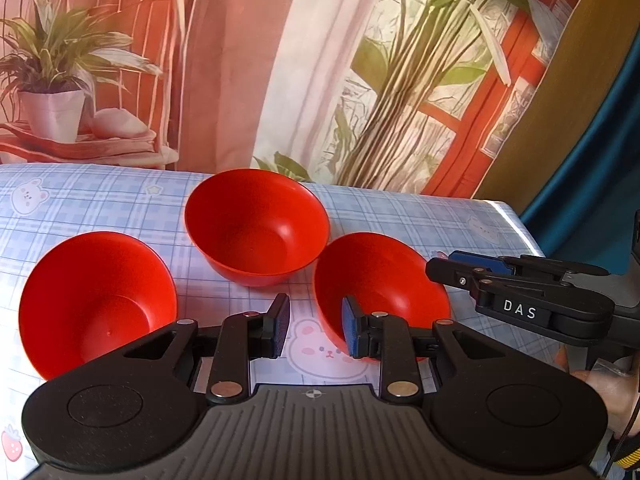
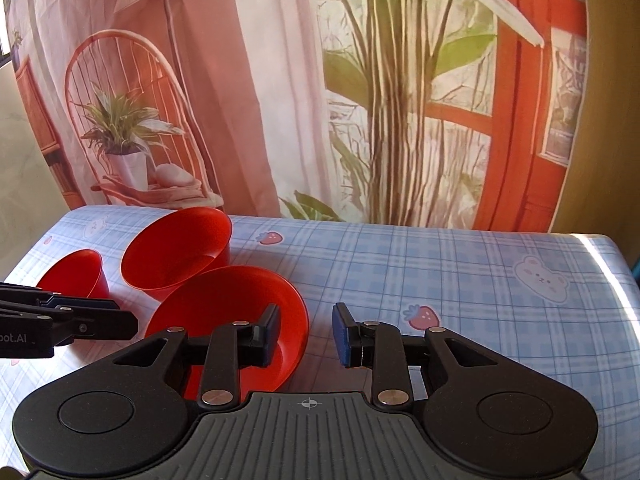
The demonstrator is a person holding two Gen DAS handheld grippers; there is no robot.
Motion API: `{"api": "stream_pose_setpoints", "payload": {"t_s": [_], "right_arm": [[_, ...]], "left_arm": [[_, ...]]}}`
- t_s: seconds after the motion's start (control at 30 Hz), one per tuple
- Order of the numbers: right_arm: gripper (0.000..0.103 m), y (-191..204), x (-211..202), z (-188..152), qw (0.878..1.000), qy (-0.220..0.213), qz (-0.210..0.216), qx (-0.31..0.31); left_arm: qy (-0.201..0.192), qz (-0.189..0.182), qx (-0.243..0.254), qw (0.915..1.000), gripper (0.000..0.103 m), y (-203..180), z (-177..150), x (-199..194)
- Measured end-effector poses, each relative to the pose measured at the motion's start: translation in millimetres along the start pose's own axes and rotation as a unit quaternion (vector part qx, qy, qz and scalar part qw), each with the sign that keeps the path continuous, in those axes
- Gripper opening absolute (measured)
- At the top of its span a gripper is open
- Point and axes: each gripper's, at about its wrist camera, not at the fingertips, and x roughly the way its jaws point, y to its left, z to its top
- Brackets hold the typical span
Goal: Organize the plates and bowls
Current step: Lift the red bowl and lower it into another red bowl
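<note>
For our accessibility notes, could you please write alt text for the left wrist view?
Three empty red bowls stand upright on a blue plaid tablecloth, with the open left gripper in front. Its jaws hold nothing. The right gripper enters from the right, beside the nearest bowl.

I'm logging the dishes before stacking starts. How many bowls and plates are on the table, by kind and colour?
Red bowls: 3, the left bowl, the far bowl and the right bowl.
Plates: 0 in view.
Total: 3 dishes, none held.
</note>
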Motion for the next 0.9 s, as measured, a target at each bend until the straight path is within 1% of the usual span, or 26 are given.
{"api": "stream_pose_setpoints", "payload": {"t_s": [0.1, 0.2, 0.23, 0.3, 0.37, 0.43, 0.5, 0.53, 0.57, 0.63, 0.73, 0.9], "right_arm": [[0.027, 4.5, 4.0, 2.2, 1.000, 0.003, -0.002, -0.005], [0.027, 5.8, 8.7, 1.2, 1.000, 0.005, -0.017, -0.006], [0.027, 5.0, 10.1, 0.1, 1.000, 0.008, -0.020, -0.005], [0.027, 1.7, 11.7, -2.6, 1.000, 0.013, -0.022, 0.002], [0.027, -0.1, 10.5, -4.6, 1.000, 0.014, -0.019, 0.006], [0.025, -1.0, 9.0, -6.1, 1.000, 0.016, -0.018, 0.005], [0.023, -1.7, 8.1, -7.8, 1.000, 0.019, -0.015, 0.009], [0.018, -2.1, 8.1, -8.9, 1.000, 0.021, -0.012, 0.010], [0.013, -1.7, 8.2, -9.6, 1.000, 0.024, -0.010, 0.011], [0.009, -0.4, 7.6, -11.3, 1.000, 0.026, -0.004, 0.013], [0.009, 3.1, 4.8, -12.6, 1.000, 0.023, -0.004, 0.013], [0.009, 9.2, -5.4, -10.5, 1.000, 0.017, 0.001, 0.011]], "left_arm": [[0.000, 0.006, -0.010, 0.9999, 0.029, 8.6, 4.7, -1.2], [-0.001, 0.005, -0.020, 0.9998, 0.029, 11.8, 6.5, 1.2], [-0.001, -0.001, -0.031, 0.9995, 0.029, 12.5, 7.5, 3.4], [0.004, -0.025, -0.049, 0.9984, 0.029, 11.2, 6.7, 8.5], [0.012, -0.036, -0.052, 0.9979, 0.029, 5.2, 4.0, 15.0], [0.020, -0.036, -0.048, 0.9980, 0.029, -0.6, 1.2, 23.3], [0.027, -0.039, -0.058, 0.9972, 0.029, -1.7, -1.8, 31.0], [0.033, -0.045, -0.064, 0.9964, 0.028, -1.5, -3.0, 34.4], [0.040, -0.050, -0.065, 0.9958, 0.028, -2.4, -4.2, 37.4], [0.041, -0.045, -0.052, 0.9968, 0.025, -6.7, -6.4, 37.7], [0.038, -0.038, -0.043, 0.9976, 0.025, -8.3, -7.2, 34.8], [0.027, -0.038, -0.036, 0.9983, 0.025, -6.5, -6.1, 19.8]]}}
